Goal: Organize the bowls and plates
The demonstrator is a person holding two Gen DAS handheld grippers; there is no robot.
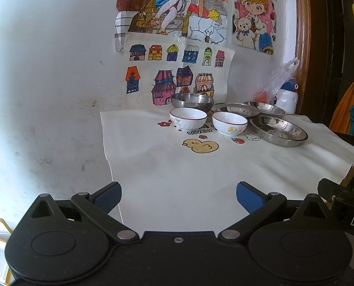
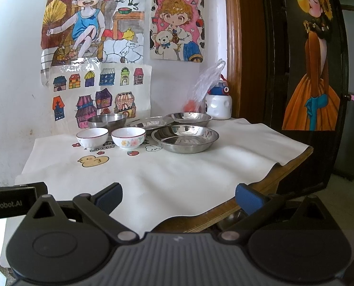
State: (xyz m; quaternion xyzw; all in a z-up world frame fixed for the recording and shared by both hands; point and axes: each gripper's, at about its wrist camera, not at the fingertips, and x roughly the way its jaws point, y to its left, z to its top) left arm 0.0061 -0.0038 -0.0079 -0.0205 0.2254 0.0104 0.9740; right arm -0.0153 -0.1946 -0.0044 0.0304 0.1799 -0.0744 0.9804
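Both tongs, left tongs point(image 1: 178, 196) and right tongs point(image 2: 178, 196), hover apart and empty; unsorted bowls point(image 2: 128, 137) and steel plates point(image 2: 185, 138) await on the surface point(image 2: 200, 166).

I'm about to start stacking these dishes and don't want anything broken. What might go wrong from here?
The two white floral ceramic bowls sit close together, so open fingers reaching for one may knock the other. The shiny steel plates could slip between the pads. The white cloth overhangs the wooden table edge; dragging a dish might pull it.
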